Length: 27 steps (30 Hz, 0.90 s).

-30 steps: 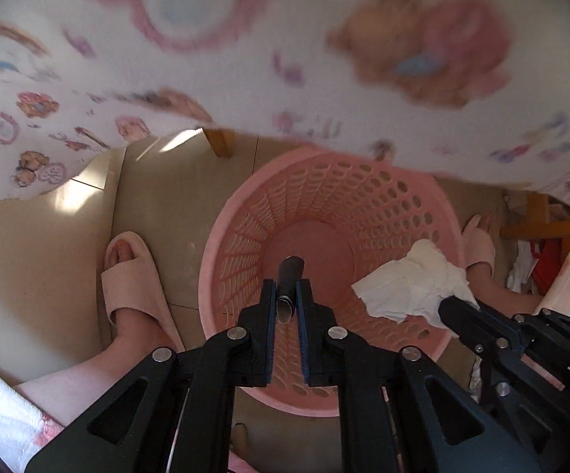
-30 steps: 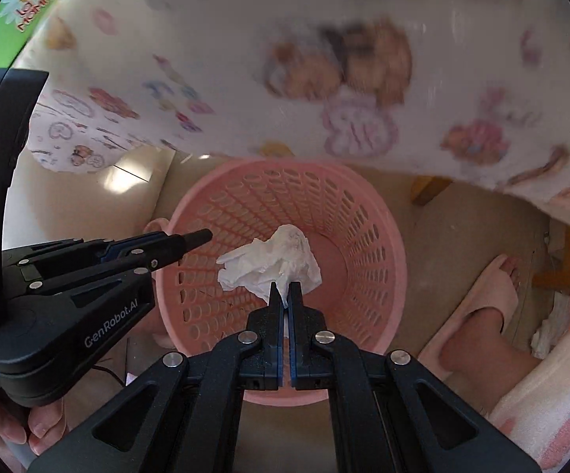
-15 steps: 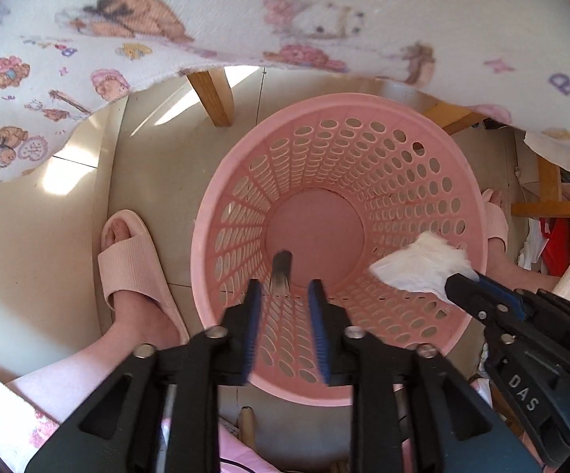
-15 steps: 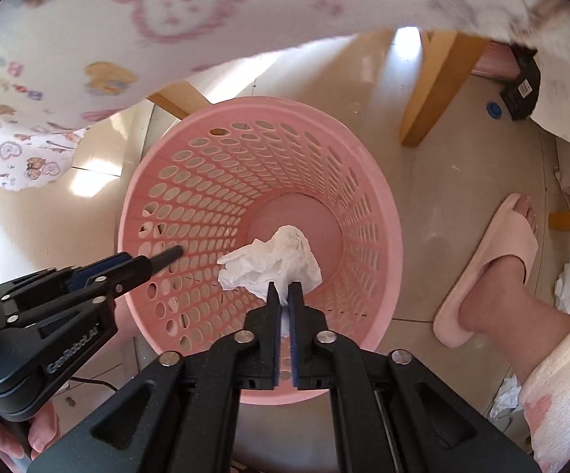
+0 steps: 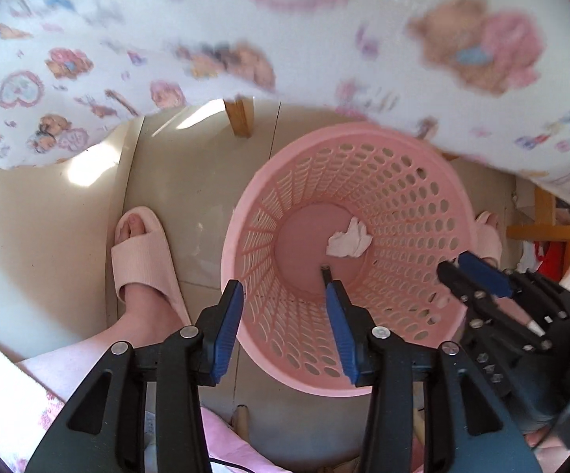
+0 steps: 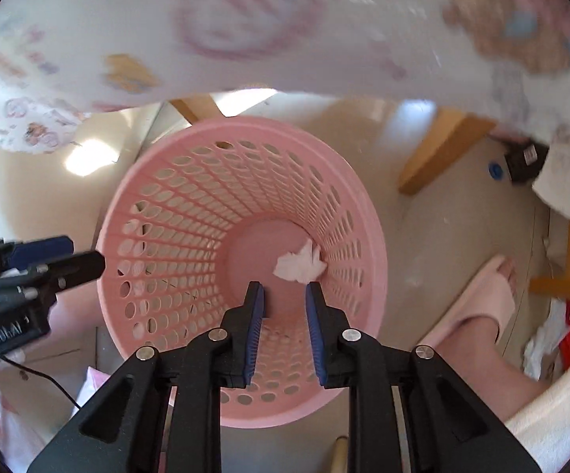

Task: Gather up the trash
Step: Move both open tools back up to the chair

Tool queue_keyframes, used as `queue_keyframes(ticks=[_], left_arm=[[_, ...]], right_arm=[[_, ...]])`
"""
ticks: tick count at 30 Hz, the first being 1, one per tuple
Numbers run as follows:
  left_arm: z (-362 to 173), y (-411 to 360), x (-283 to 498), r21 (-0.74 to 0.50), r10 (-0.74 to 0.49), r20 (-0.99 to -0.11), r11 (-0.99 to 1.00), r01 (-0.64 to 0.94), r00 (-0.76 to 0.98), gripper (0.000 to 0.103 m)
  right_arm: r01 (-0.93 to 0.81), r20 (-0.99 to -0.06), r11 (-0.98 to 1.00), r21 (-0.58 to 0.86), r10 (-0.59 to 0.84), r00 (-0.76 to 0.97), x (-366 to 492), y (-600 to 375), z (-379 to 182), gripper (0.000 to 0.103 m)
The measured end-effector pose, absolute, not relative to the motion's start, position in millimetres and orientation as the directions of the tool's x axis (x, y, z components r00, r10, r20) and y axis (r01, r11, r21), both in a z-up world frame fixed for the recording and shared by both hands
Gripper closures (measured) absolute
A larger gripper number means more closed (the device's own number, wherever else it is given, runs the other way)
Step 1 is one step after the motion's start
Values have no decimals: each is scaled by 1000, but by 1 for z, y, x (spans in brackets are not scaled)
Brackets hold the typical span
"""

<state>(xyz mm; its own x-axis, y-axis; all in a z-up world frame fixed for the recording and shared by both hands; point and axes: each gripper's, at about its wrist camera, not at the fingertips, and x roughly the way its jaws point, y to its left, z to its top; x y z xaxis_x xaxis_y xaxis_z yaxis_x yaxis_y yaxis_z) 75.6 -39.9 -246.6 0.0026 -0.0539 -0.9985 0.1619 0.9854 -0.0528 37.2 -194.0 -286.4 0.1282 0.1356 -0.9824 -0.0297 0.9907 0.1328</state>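
A pink perforated basket (image 5: 454,181) stands on the floor below both grippers; it also shows in the right wrist view (image 6: 190,149). A crumpled white tissue (image 5: 348,238) lies on its bottom, also seen in the right wrist view (image 6: 299,263). A small dark stick-like item (image 5: 325,272) lies at the bottom near the left gripper's right finger. My left gripper (image 5: 285,291) is open and empty above the basket's near rim. My right gripper (image 6: 285,295) is open and empty over the basket.
A cartoon-print tablecloth (image 5: 285,39) hangs over the far side. Wooden table legs (image 6: 438,149) stand behind the basket. The person's feet in pink slippers (image 5: 143,252) flank the basket, the other one (image 6: 481,299) on the right. Clothes lie at the far right.
The left gripper opened and dropped the dark item into the basket. The right gripper opened and the tissue fell to the basket's bottom. Both grippers rose a little.
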Motion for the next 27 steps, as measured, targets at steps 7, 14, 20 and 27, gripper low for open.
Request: queue_keyframes(ticks=[7, 14, 20, 27], left_arm=[[-187, -49, 63, 25, -26, -979, 969, 245, 200, 49], [-127, -35, 58, 56, -34, -913, 977, 207, 407, 41], [-80, -21, 58, 76, -24, -828, 985, 155, 560, 26], [-36, -22, 53, 105, -36, -716, 982, 158, 698, 8]], right_arm=[[-34, -961, 995, 96, 101, 257, 38, -190, -248, 79], [25, -907, 989, 148, 126, 401, 35, -205, -191, 76], [-5, -806, 980, 200, 167, 569, 23, -214, -123, 58], [-15, -714, 980, 199, 156, 683, 14, -225, -58, 37]])
